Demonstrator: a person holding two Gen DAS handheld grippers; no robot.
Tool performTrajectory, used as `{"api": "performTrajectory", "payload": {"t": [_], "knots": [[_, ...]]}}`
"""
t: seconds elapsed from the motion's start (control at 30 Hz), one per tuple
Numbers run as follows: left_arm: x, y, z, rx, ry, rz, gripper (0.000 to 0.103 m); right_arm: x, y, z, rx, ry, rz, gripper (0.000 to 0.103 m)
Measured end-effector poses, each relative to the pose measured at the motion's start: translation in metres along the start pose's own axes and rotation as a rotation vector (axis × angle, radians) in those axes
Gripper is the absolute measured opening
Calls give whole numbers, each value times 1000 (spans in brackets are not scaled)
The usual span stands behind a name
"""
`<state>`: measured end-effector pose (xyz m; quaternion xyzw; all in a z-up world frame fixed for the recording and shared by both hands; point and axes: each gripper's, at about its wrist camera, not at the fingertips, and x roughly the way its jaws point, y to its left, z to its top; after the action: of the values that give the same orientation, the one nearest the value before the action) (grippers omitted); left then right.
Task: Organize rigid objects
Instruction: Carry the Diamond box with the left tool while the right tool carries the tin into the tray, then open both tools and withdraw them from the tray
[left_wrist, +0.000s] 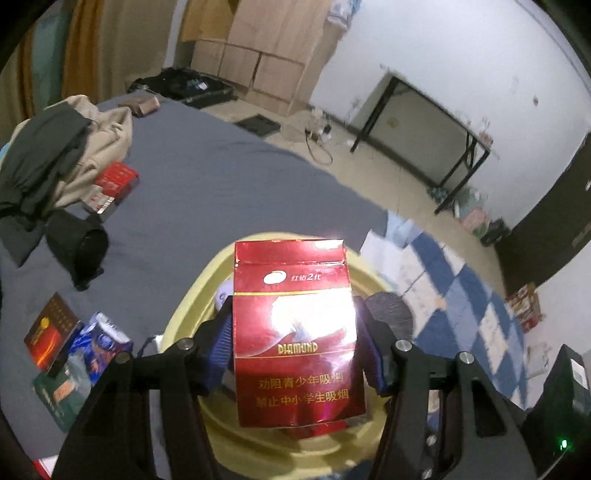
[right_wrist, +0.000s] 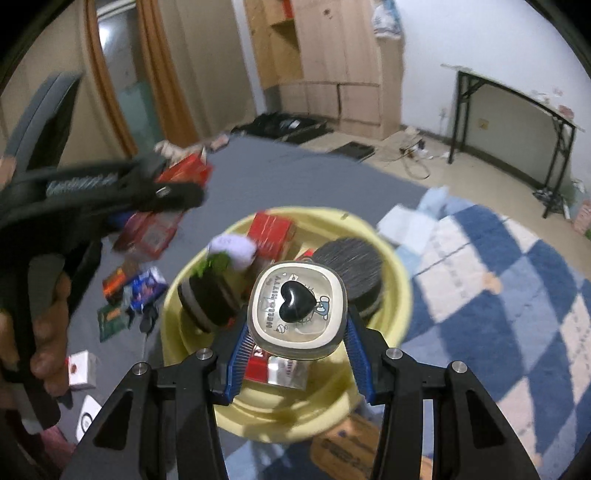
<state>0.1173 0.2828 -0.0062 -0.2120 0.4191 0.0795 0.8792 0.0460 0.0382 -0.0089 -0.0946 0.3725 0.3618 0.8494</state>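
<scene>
My left gripper (left_wrist: 295, 343) is shut on a red cigarette pack (left_wrist: 295, 332) with gold lettering, held upright over the yellow basin (left_wrist: 192, 314). My right gripper (right_wrist: 297, 339) is shut on a rounded square case (right_wrist: 297, 310), cream with a black heart on its lid, also above the yellow basin (right_wrist: 395, 317). Inside the basin lie a red box (right_wrist: 271, 229), a round dark brush (right_wrist: 351, 266), a black puck-shaped thing (right_wrist: 207, 299) and a white fluffy item (right_wrist: 232, 247). In the right wrist view the left gripper (right_wrist: 177, 192) appears blurred at the left, held by a hand (right_wrist: 48, 332).
The basin sits on a grey bedsheet (left_wrist: 207, 177). Loose packs lie there: red boxes (left_wrist: 114, 181), a brown pack (left_wrist: 50, 332), a blue packet (left_wrist: 103, 339), a green pack (left_wrist: 55, 395). A clothes pile (left_wrist: 55, 155) and a black cylinder (left_wrist: 81, 243) lie left. A blue-checked mat (right_wrist: 498, 295) covers the floor.
</scene>
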Motion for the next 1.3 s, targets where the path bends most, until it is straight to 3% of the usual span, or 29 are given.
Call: {"api": "performTrajectory", "payload": {"t": [0.23, 0.47, 0.53, 0.6, 0.63, 0.67, 0.7, 0.73, 0.83, 0.97, 1.1, 1.23, 1.3], "knots": [[52, 16, -7, -18, 79, 22, 61, 53, -2, 4, -44, 59, -14, 46], [61, 24, -8, -4, 51, 62, 62, 75, 4, 4, -62, 62, -22, 46], [60, 24, -10, -17, 58, 58, 67, 81, 6, 4, -78, 59, -23, 47], [58, 27, -11, -47, 66, 32, 87, 83, 11, 4, -94, 58, -31, 47], [54, 28, -11, -64, 60, 27, 91, 79, 12, 3, -105, 50, -38, 49], [50, 28, -12, -72, 55, 26, 97, 77, 13, 2, -111, 48, -37, 52], [42, 27, -12, -75, 43, 26, 101, 73, 14, 2, -115, 38, -36, 64], [37, 26, -10, -75, 32, 27, 102, 67, 14, 1, -119, 20, -35, 75], [6, 14, -6, -77, -29, 27, 103, 45, 13, 3, -111, -25, -20, 94], [-41, -9, -7, -87, -124, 26, 103, 9, 1, 6, -92, -88, -12, 102], [-78, -29, -41, -148, -216, 57, 103, -22, -27, -1, -99, -137, -48, 103], [-90, -40, -111, -233, -288, 156, 103, -33, -53, -18, -129, -114, -82, 103], [-80, -50, -138, -194, -287, 240, 103, -32, -61, -31, -169, -117, -77, 103]]}}
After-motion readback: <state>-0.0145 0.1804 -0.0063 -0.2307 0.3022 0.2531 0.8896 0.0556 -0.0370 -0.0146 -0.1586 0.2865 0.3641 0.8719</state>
